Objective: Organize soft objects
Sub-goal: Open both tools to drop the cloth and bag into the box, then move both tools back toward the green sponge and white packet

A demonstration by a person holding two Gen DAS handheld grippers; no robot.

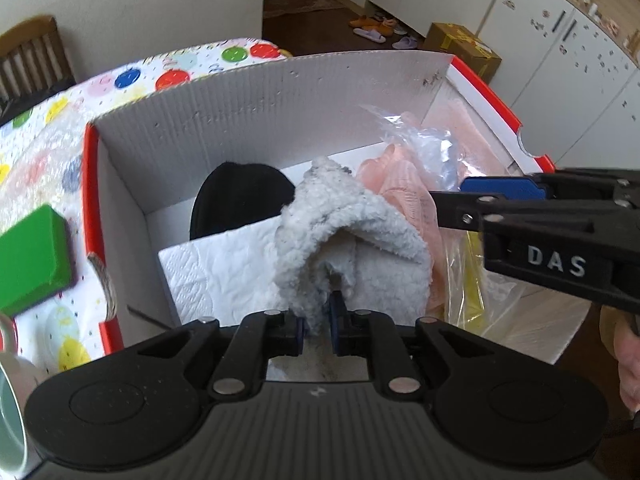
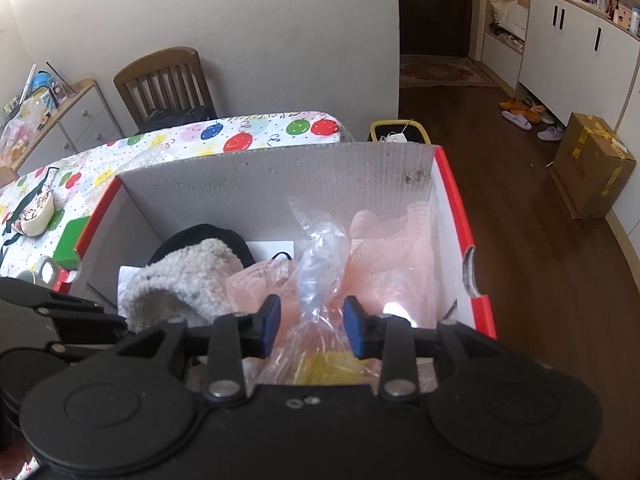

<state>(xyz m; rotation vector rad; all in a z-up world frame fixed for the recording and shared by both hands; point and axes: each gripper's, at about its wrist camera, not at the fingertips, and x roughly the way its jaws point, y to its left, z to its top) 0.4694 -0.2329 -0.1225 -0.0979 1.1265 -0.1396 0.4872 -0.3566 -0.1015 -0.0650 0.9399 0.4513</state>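
A white cardboard box with red edges (image 1: 248, 96) (image 2: 272, 176) stands on the table. My left gripper (image 1: 318, 330) is shut on a fluffy white fleece cloth (image 1: 352, 236) and holds it over the box; the cloth also shows in the right wrist view (image 2: 180, 280). In the box lie a black soft item (image 1: 236, 196) (image 2: 200, 236), a white paper towel (image 1: 216, 272), pink fabric (image 1: 404, 188) (image 2: 384, 248) and a clear plastic bag (image 1: 436, 148) (image 2: 320, 264). My right gripper (image 2: 310, 330) is open, its pads either side of the bag's neck; it also shows from the side (image 1: 500, 196).
A green block (image 1: 34, 256) (image 2: 70, 242) and a mug (image 1: 10, 408) (image 2: 40, 272) sit left of the box on the balloon-print tablecloth (image 1: 132, 76). A small bowl (image 2: 36, 212) lies further left. A wooden chair (image 2: 164, 80) stands behind the table. The box is at the table's right edge.
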